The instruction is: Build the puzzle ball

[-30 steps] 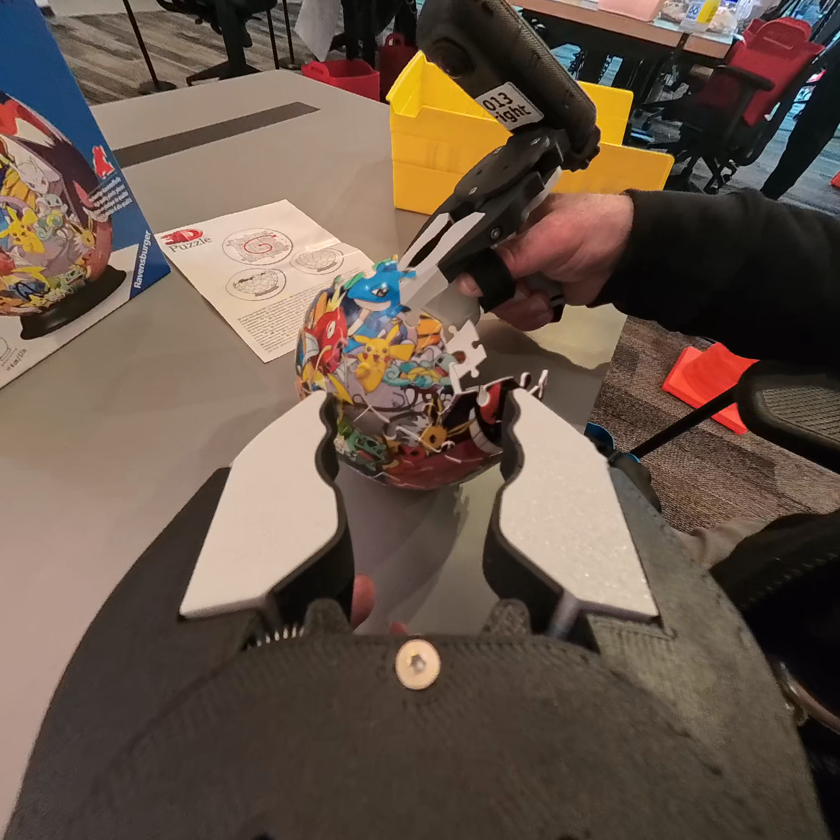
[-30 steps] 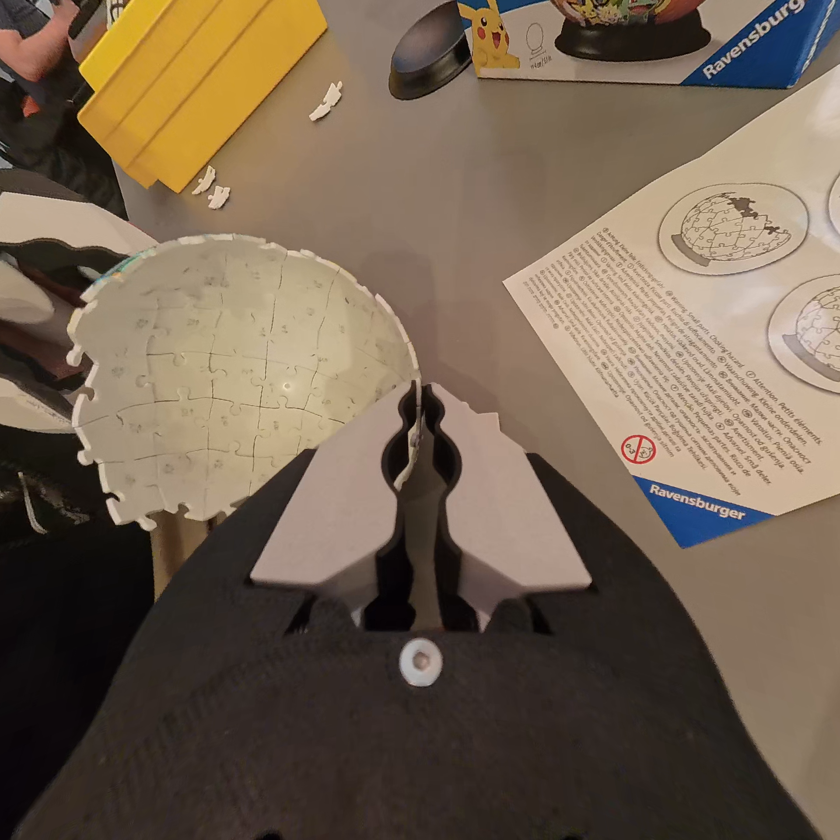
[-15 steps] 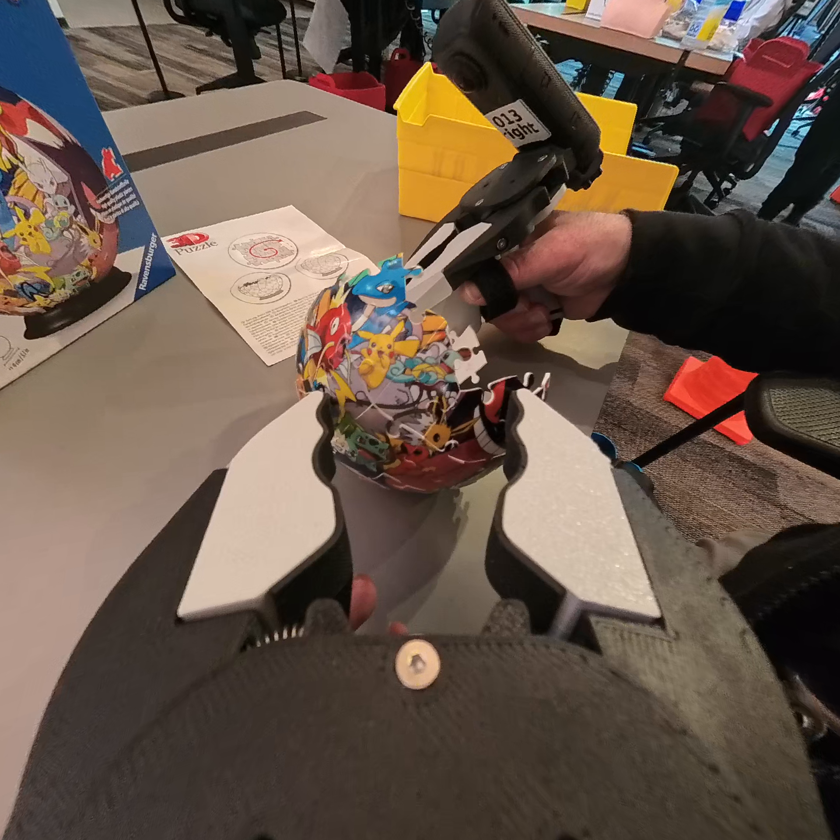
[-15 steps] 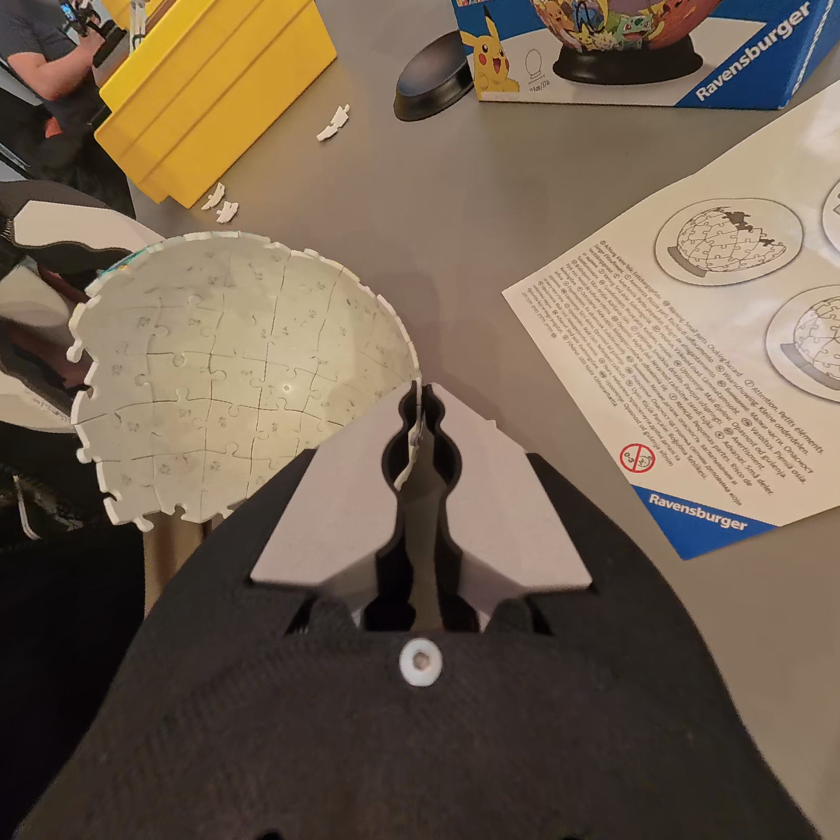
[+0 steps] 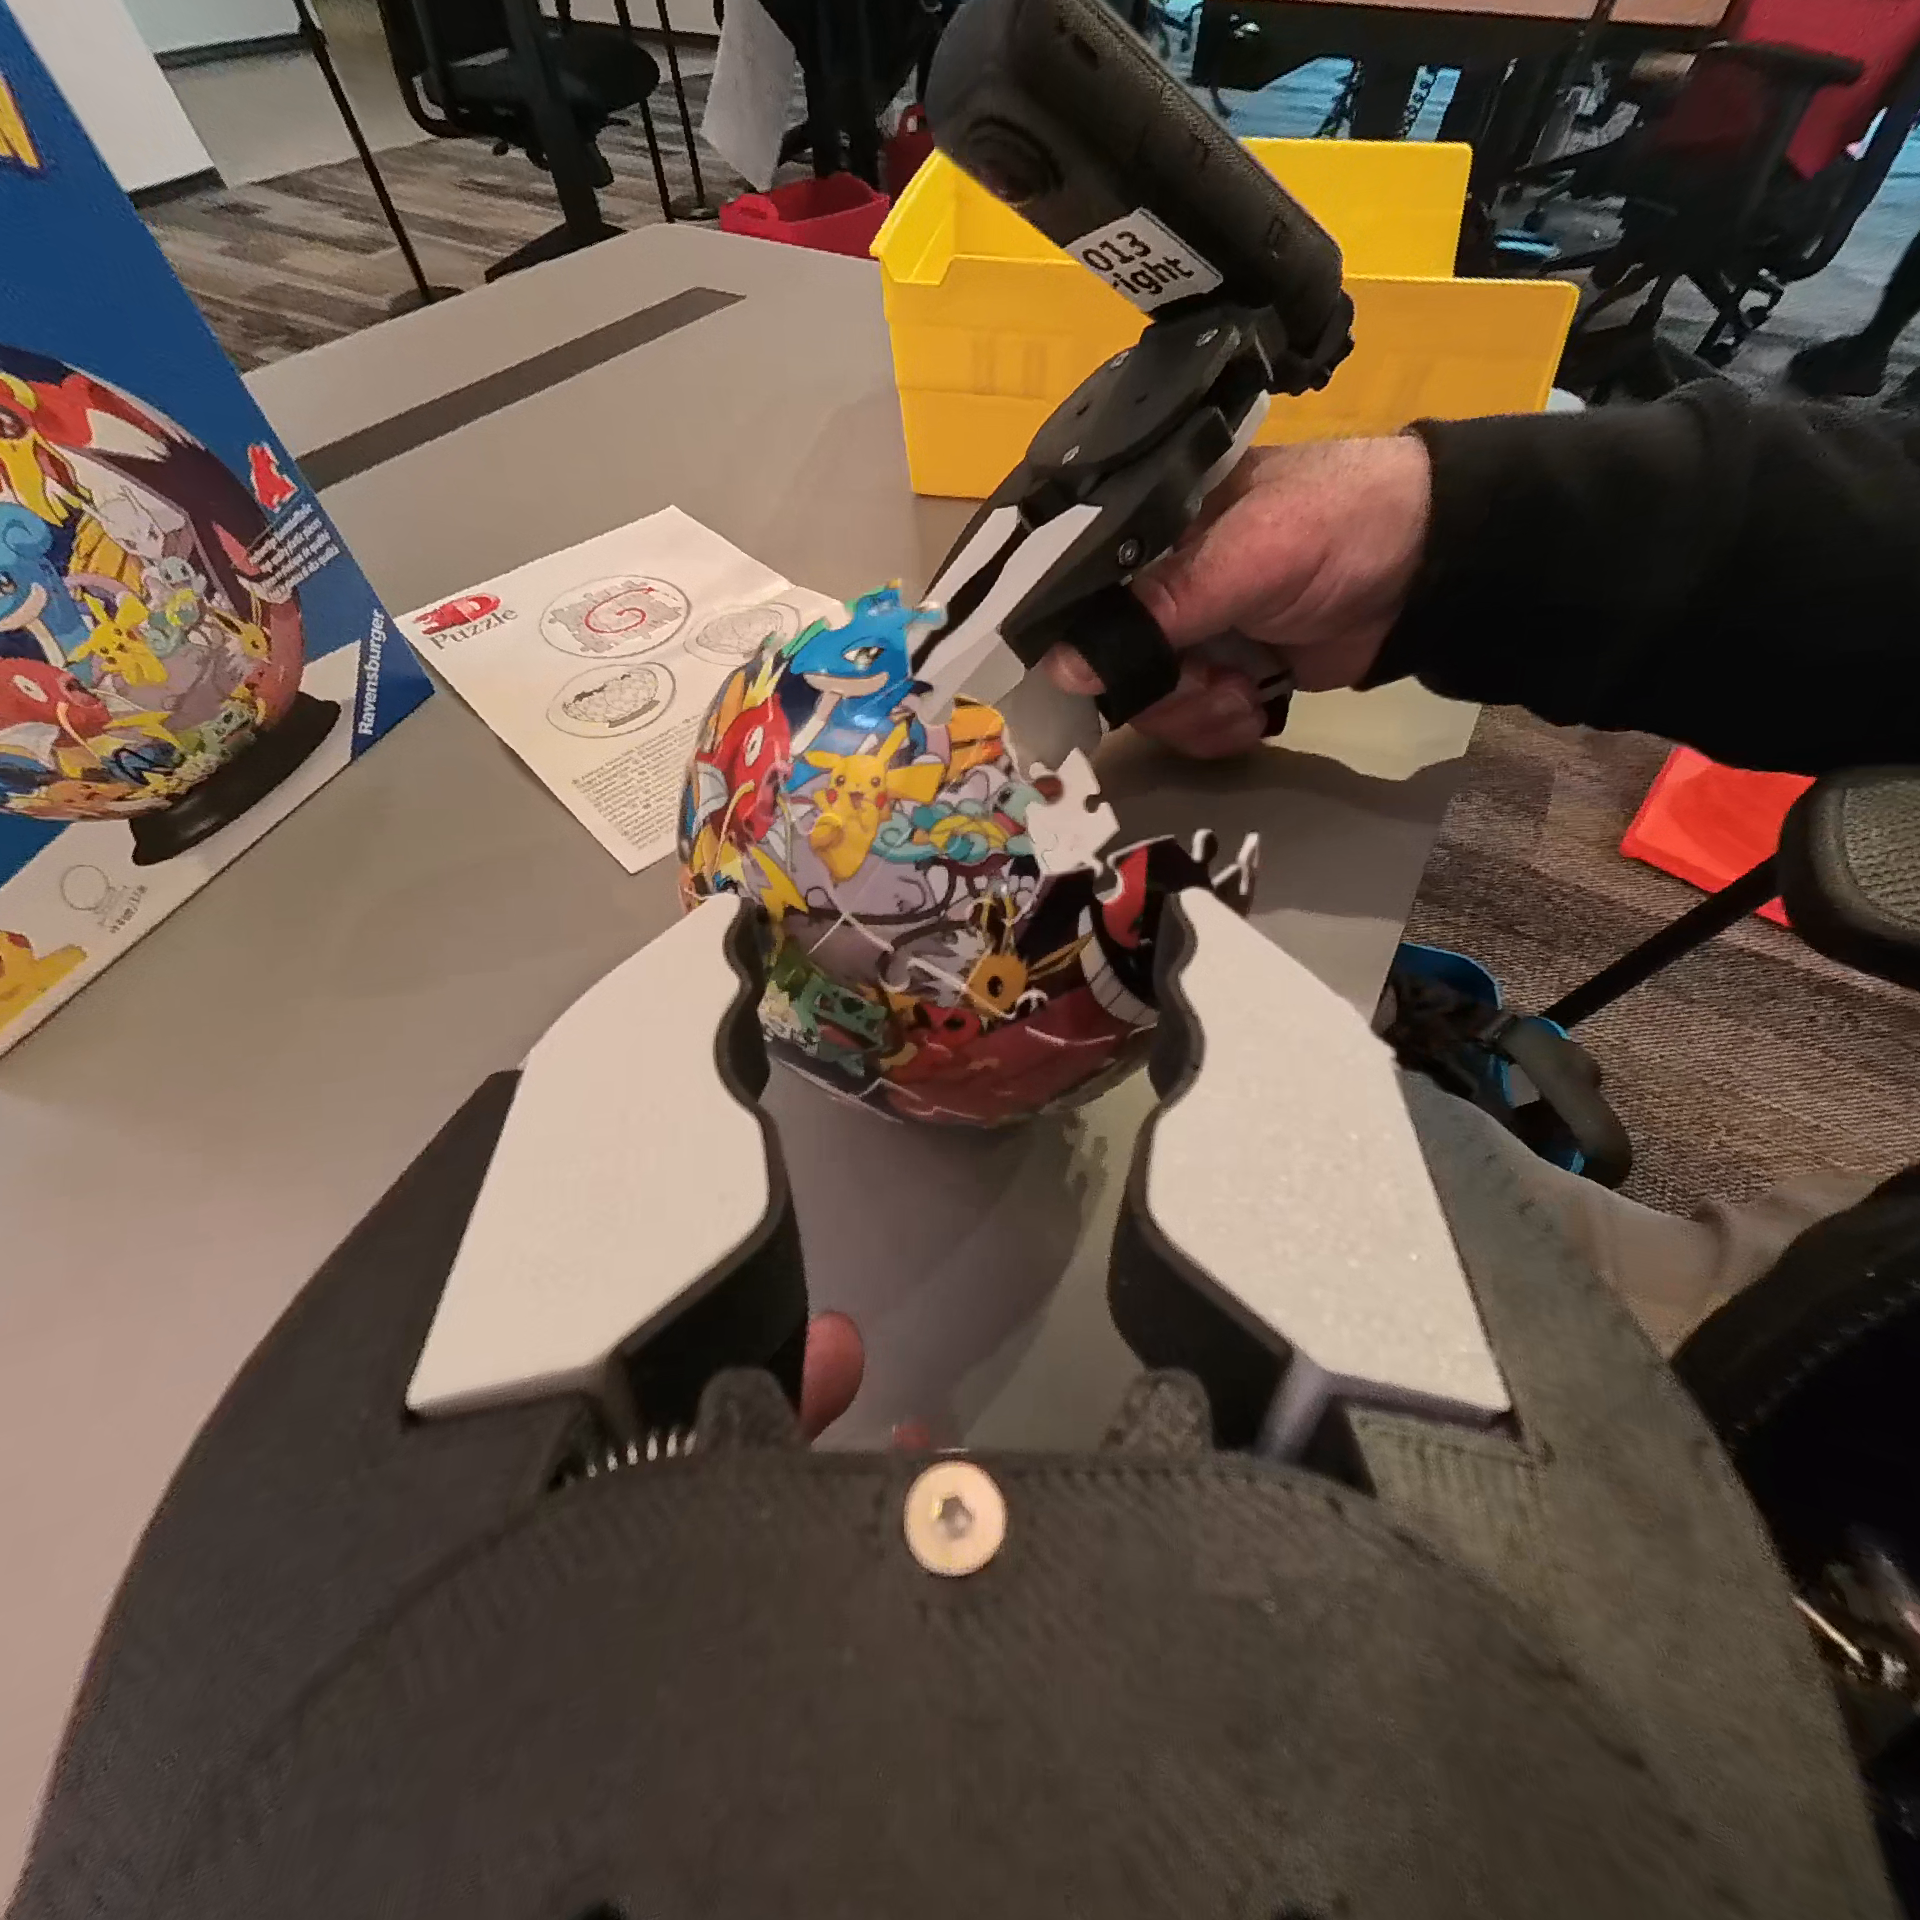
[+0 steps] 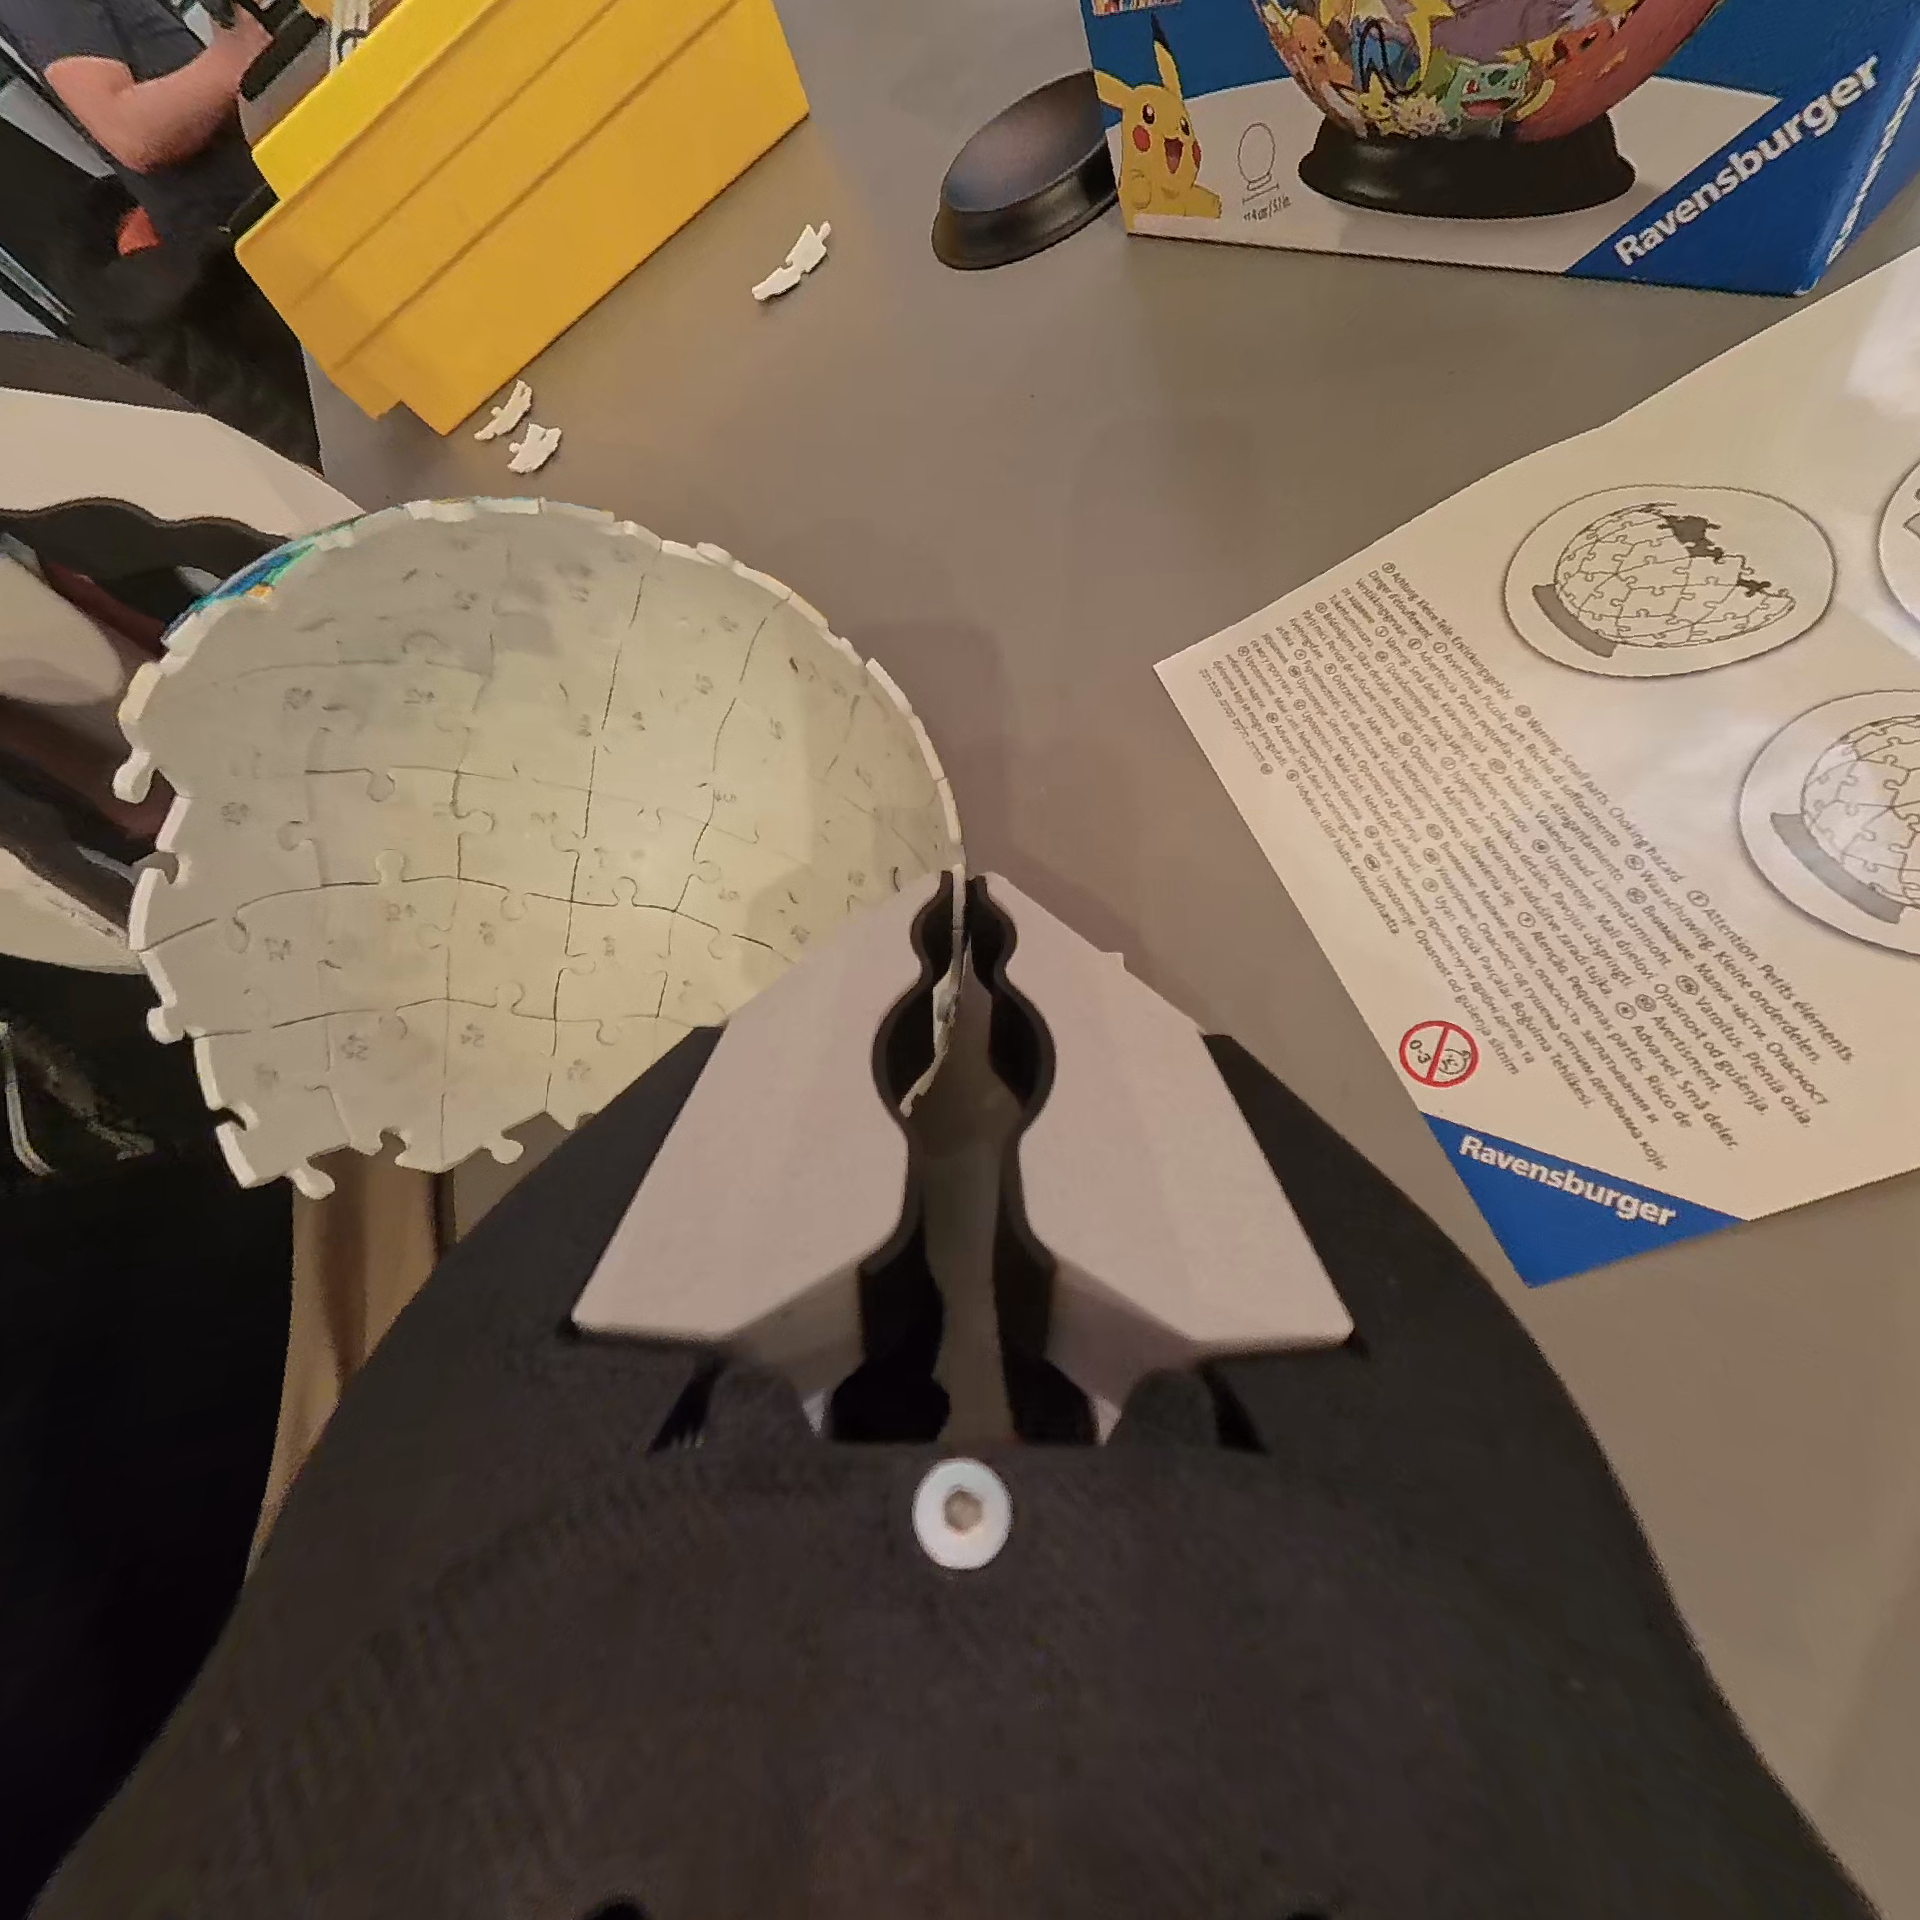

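The half-built puzzle ball is a colourful cartoon-printed shell. Its white inside faces the right wrist camera. My right gripper is shut on the shell's rim, and in the left wrist view it pinches the top edge from the upper right. One white-backed piece juts out at the rim's open edge. My left gripper is open, with a fingertip on each side of the shell's near lower part. I cannot tell whether the fingers touch it.
A yellow bin stands at the back, with loose white pieces near it. The puzzle box, a black stand and an instruction sheet lie on the grey table. The table's edge is just right of the ball. Tip to tip, the grippers are about 12 centimetres apart.
The shell and both grippers have shifted only slightly in view. Both grips are unchanged.
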`<state>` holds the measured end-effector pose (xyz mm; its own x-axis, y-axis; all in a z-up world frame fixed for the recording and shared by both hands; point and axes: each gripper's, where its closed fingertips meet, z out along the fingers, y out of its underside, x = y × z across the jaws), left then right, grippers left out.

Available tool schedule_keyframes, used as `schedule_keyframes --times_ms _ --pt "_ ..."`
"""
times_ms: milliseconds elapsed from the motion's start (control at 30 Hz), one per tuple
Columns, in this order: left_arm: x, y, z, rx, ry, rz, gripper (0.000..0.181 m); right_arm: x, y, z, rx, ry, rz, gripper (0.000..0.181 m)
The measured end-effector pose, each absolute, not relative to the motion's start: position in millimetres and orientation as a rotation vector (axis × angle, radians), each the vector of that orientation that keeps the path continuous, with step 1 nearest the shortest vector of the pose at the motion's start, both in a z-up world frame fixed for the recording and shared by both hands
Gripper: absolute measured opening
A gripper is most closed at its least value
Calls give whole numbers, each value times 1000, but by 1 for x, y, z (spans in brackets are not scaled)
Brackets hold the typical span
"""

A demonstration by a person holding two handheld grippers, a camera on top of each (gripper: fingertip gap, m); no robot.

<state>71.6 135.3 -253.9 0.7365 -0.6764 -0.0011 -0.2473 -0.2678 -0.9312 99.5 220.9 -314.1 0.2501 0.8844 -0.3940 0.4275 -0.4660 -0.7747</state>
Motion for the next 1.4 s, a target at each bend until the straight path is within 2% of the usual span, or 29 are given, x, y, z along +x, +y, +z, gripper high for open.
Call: schedule_keyframes --times_ms 367,767,1400 --pt "72 137 -254 -1845 714 -478 72 98 222 -316 -2014 -1196 1152 2" --pt "72 137 -254 -1845 717 -469 72 112 215 -327 -2148 -1258 1125 11" --pt "72 139 -255 -1838 738 -433 72 110 209 -331 -2148 -1292 1154 2"
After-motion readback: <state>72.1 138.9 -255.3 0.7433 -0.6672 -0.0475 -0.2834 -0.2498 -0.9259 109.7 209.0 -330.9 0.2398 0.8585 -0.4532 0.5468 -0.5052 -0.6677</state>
